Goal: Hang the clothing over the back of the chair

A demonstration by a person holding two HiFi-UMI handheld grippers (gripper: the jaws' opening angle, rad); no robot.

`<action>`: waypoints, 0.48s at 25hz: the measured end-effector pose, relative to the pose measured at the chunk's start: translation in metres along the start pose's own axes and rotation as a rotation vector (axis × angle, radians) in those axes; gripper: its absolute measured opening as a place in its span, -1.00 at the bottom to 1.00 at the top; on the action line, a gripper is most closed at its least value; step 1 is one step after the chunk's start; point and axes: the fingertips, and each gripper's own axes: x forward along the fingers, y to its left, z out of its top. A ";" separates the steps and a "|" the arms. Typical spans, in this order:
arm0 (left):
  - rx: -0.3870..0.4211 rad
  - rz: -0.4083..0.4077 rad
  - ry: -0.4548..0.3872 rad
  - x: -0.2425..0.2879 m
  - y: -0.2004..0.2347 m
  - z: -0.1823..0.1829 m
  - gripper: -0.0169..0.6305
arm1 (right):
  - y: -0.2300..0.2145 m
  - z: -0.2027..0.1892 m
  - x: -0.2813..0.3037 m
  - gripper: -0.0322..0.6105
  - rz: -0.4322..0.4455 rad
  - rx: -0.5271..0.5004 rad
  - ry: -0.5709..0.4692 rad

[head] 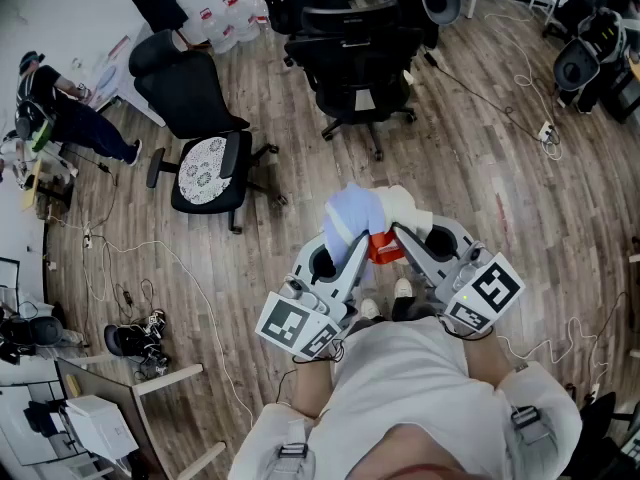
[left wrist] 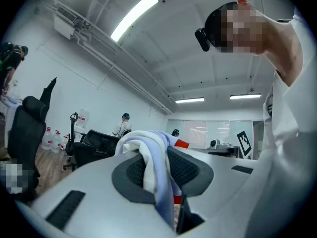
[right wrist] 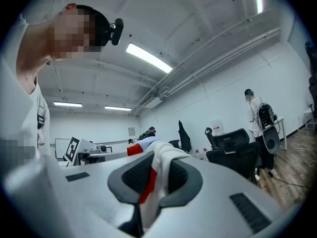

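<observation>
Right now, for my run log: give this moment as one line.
left tool: shut on clothing | right tool: shut on clothing | clothing: bunched, held by both tools | chair: apart, clothing not hung

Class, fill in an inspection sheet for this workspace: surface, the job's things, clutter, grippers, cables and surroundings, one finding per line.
surface: wooden floor, no table under the work.
job's things: light blue, white and red clothing bunched between both grippers; black chair with a patterned seat cushion stands apart at left.
clutter: water jugs by the wall.
grippers: left gripper and right gripper both have jaws closed on the clothing.
cables: white cable snakes over the floor; another runs to a power strip.
surroundings: more office chairs; another person at left.
</observation>
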 end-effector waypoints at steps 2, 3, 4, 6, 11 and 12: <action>0.002 0.019 0.003 -0.001 -0.001 -0.001 -0.68 | 0.000 -0.001 -0.001 -0.76 -0.006 -0.001 0.005; 0.002 0.028 0.005 -0.001 -0.002 -0.002 -0.68 | 0.000 -0.002 -0.001 -0.76 -0.008 -0.003 0.008; 0.002 0.038 0.006 -0.001 -0.003 -0.003 -0.68 | 0.000 -0.003 -0.002 -0.76 -0.010 -0.005 0.013; 0.000 0.056 0.009 -0.001 -0.003 -0.006 -0.68 | -0.001 -0.005 -0.002 -0.76 -0.011 -0.012 0.022; -0.001 0.101 0.001 0.003 -0.003 -0.006 -0.68 | -0.004 -0.004 -0.001 -0.76 0.016 -0.027 0.025; 0.003 0.113 0.001 0.003 -0.003 -0.005 -0.68 | -0.005 -0.003 -0.001 -0.76 0.026 -0.025 0.025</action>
